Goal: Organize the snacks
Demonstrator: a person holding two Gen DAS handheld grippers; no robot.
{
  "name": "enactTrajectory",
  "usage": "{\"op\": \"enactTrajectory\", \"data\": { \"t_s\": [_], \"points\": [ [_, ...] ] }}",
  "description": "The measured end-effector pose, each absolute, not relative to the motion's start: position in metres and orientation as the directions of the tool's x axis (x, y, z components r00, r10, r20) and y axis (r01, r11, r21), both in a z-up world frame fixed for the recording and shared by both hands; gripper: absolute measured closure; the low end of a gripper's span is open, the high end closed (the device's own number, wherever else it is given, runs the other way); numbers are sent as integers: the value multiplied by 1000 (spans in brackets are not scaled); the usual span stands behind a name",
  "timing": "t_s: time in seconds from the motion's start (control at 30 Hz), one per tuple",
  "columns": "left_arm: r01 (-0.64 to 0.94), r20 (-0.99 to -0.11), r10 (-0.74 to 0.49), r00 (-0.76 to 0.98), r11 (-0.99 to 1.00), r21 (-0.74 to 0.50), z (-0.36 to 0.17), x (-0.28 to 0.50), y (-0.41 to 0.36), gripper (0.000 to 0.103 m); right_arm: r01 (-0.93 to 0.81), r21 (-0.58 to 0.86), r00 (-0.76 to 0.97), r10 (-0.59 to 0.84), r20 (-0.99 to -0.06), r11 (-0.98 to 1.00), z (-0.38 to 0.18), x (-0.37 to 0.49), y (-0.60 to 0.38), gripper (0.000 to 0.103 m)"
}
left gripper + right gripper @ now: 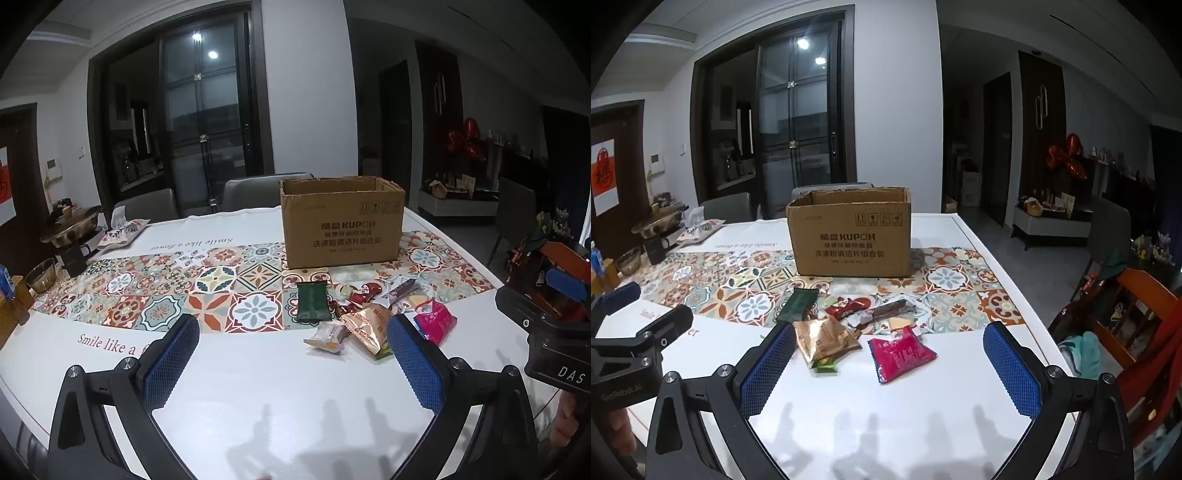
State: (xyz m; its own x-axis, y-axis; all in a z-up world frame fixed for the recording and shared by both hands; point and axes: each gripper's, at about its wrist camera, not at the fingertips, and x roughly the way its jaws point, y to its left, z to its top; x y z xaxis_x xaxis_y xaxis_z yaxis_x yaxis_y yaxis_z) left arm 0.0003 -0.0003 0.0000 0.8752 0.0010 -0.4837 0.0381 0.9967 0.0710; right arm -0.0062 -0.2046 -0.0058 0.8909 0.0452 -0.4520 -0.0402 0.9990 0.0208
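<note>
An open cardboard box (pixel 341 225) stands upright on the patterned runner; it also shows in the right wrist view (pixel 851 236). In front of it lies a heap of snack packets: a dark green packet (pixel 313 300) (pixel 798 303), a gold packet (pixel 364 326) (pixel 827 338), a pink packet (pixel 433 319) (pixel 900 353), a red wrapper (pixel 849 305) and a brown bar (pixel 888 308). My left gripper (pixel 293 360) is open and empty, short of the heap. My right gripper (pixel 890 367) is open and empty, its fingers either side of the pink and gold packets.
A hot pot (pixel 72 225), a tissue pouch (pixel 123 230), a glass bowl (pixel 41 275) and bottles (pixel 7 288) stand at the table's left end. Grey chairs (pixel 258 190) stand behind the table. An orange wooden chair (pixel 1137 314) is off the right edge.
</note>
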Motion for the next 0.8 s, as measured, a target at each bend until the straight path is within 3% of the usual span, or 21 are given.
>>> {"op": "enactTrajectory", "data": {
  "t_s": [0.8],
  "points": [
    [21,-466,13,884,997,68,1,-1,2,0,-40,24,890,47,-453,999,-7,-6,-204,0]
  ]
}}
